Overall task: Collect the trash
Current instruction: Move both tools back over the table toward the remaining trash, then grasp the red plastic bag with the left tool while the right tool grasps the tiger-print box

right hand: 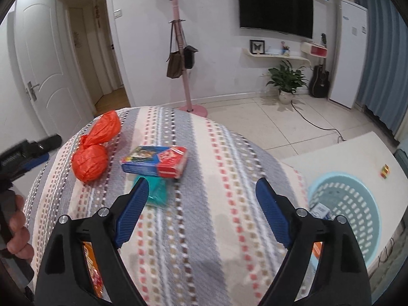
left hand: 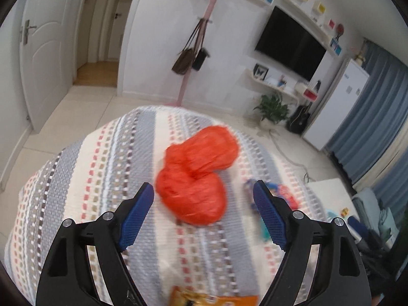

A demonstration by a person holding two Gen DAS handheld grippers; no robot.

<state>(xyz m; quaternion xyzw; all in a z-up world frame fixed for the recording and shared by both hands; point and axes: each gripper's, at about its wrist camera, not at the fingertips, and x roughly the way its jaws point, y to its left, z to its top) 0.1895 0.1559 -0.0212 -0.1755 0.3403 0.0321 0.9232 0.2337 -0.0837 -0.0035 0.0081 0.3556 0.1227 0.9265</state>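
1. Hovering over the striped tablecloth [left hand: 76,178], the left gripper [left hand: 204,196] has its blue pads spread wide, holding and touching nothing; the knotted orange plastic bag [left hand: 196,173] lies just ahead between them.
2. The right gripper [right hand: 201,193] is likewise spread and empty, above a crumpled teal wrapper [right hand: 158,193].
3. Beyond the wrapper sits a red-and-blue carton [right hand: 155,163], with the orange bag further left.
4. A pale blue perforated basket [right hand: 352,204] stands to the right, below the cloth's edge.
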